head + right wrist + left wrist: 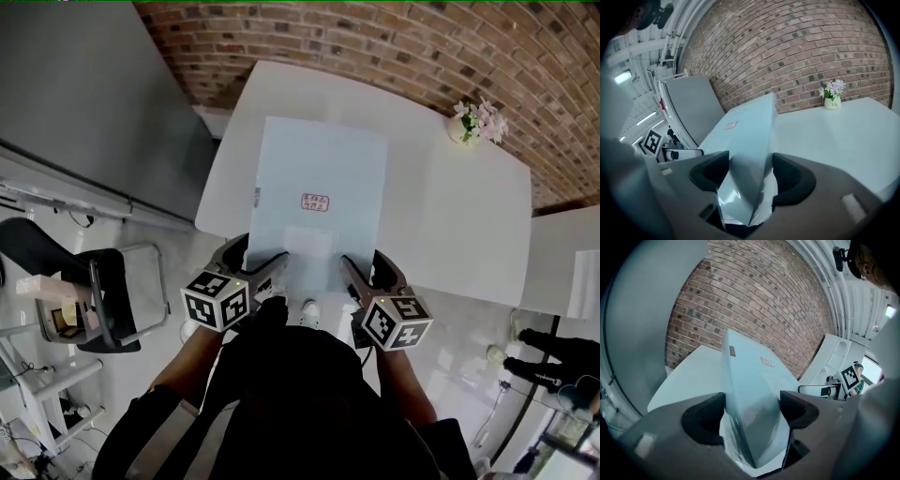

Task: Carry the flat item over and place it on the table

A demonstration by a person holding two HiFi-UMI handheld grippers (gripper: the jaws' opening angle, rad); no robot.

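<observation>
A flat pale-blue package (319, 197) with a small red label is held out over the white table (469, 220). My left gripper (265, 274) is shut on its near left corner, and my right gripper (361, 272) is shut on its near right corner. In the left gripper view the flat package (750, 394) runs edge-on between the jaws of the left gripper (750, 411). In the right gripper view the flat package (750, 140) sits pinched the same way in the right gripper (749, 176), its plastic wrap crinkled at the near end.
A small vase of flowers (476, 122) stands at the table's far right, also in the right gripper view as the vase (833, 99). A brick wall (375, 47) lies behind. A grey panel (84, 103) stands to the left, with a black chair (103, 300) below it.
</observation>
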